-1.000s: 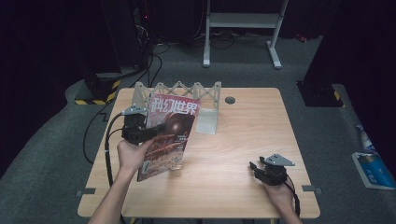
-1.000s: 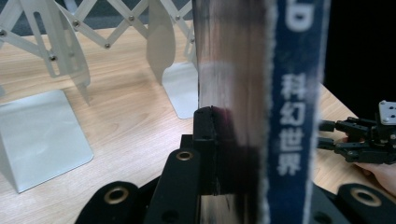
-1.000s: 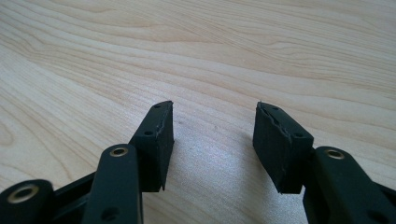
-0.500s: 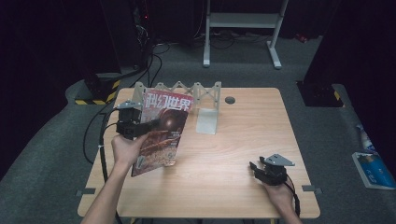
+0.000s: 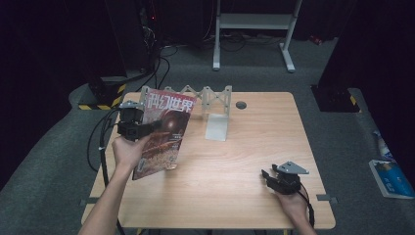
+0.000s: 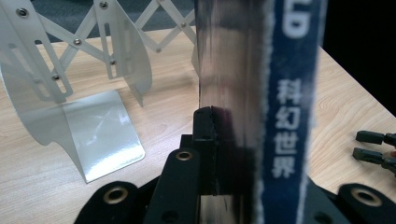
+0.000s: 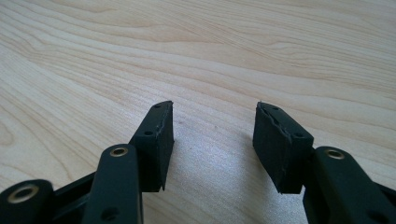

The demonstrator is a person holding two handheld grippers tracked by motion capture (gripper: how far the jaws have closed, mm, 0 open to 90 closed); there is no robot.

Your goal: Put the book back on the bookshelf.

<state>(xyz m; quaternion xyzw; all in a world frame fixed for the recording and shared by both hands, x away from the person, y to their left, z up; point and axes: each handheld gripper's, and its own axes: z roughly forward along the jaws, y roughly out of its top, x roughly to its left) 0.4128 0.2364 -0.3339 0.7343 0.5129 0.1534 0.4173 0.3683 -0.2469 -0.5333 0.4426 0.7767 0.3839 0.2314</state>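
A magazine (image 5: 166, 139) with a red cover and white characters stands upright over the table's left part, just in front of a folding metal rack (image 5: 210, 100). My left gripper (image 5: 149, 127) is shut on its left edge. In the left gripper view the blue spine (image 6: 289, 93) rises between the jaws of that gripper (image 6: 219, 123), and the rack (image 6: 70, 70) lies to the left behind. My right gripper (image 5: 266, 176) rests near the table's front right, open, with bare wood between its fingers (image 7: 212, 135). It also shows far off (image 6: 373, 147) in the left gripper view.
The wooden table (image 5: 254, 142) has a round cable hole (image 5: 240, 105) at the back. The rack's shiny base plate (image 5: 218, 127) lies flat in front of it. Black cabinets, cables and a white frame (image 5: 254, 29) stand on the floor behind.
The left hand has carried the magazine to the left and slightly farther back, toward the rack's left end. The right gripper has kept still.
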